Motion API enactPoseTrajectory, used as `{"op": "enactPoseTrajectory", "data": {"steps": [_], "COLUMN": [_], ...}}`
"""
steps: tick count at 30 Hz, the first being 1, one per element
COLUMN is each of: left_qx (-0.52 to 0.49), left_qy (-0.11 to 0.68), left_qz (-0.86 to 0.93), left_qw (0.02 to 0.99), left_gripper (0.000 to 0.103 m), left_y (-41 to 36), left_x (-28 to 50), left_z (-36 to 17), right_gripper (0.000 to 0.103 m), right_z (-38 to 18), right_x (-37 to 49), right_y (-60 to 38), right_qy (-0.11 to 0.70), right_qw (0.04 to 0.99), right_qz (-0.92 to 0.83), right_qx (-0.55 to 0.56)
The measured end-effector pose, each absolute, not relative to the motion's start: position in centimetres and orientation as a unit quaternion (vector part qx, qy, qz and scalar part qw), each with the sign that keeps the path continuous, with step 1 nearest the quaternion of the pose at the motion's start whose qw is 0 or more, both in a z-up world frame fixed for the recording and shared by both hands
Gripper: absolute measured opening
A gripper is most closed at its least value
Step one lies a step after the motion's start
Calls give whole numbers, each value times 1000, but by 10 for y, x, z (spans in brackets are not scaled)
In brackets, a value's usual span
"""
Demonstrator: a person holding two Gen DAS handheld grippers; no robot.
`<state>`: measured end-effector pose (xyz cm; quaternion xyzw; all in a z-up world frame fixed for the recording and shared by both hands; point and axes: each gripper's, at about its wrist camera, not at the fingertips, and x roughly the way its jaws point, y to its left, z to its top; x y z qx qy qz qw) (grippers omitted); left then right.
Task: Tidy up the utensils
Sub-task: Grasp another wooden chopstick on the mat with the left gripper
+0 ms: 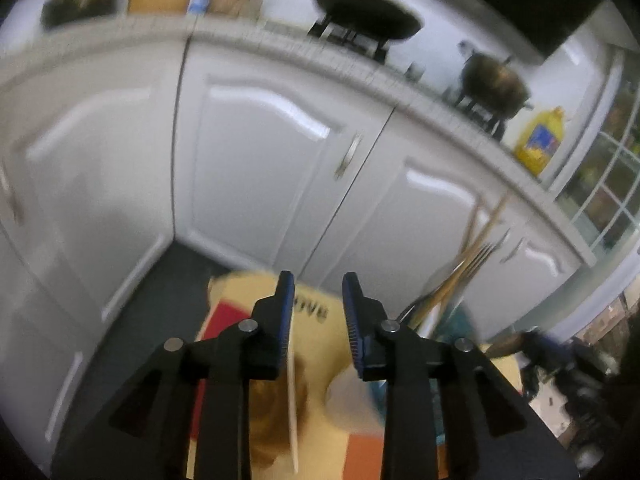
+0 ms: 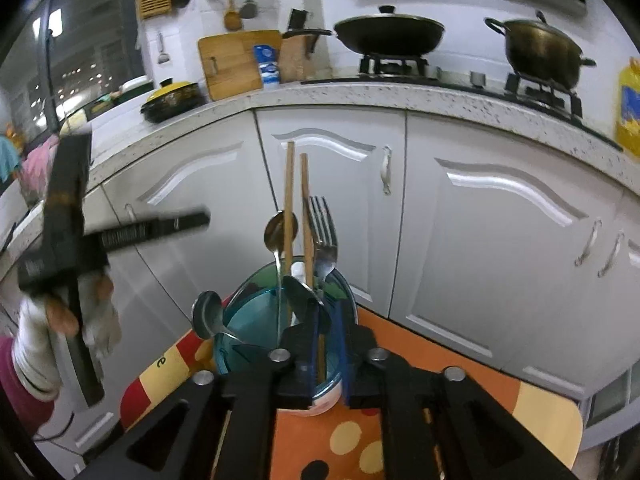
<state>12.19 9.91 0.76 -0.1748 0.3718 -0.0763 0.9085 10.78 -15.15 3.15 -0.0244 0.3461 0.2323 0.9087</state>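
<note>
In the right wrist view a blue utensil holder stands on a colourful mat. It holds wooden chopsticks, a fork and spoons. My right gripper is narrowly open around a chopstick low at the holder's rim; I cannot tell if the pads touch it. My left gripper is open in the blurred left wrist view, raised above the mat, with a pale chopstick lying below its left finger. The holder's utensils show to its right.
White cabinet doors stand close behind the mat. The counter above carries a wok, a pot, a cutting board and a yellow oil bottle. The left gripper and gloved hand appear at the left.
</note>
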Motion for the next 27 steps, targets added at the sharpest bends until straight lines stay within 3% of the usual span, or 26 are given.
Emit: {"op": "enactPoseTrajectory", "data": {"steps": [19, 27], "left_qx": [-150, -117], "left_qy": [488, 511], "left_qz": [-57, -56], "left_qw": [858, 850], "left_gripper": [33, 33], "left_y": [83, 72], "left_x": [185, 204], "left_z": [-85, -106], "right_gripper": [19, 21], "right_z": [32, 47], "right_x": [95, 84], "right_y": [-170, -221], "right_qy": [358, 333], "right_qw": [902, 911], "right_qz": [241, 238], "right_qx": [-9, 55]}}
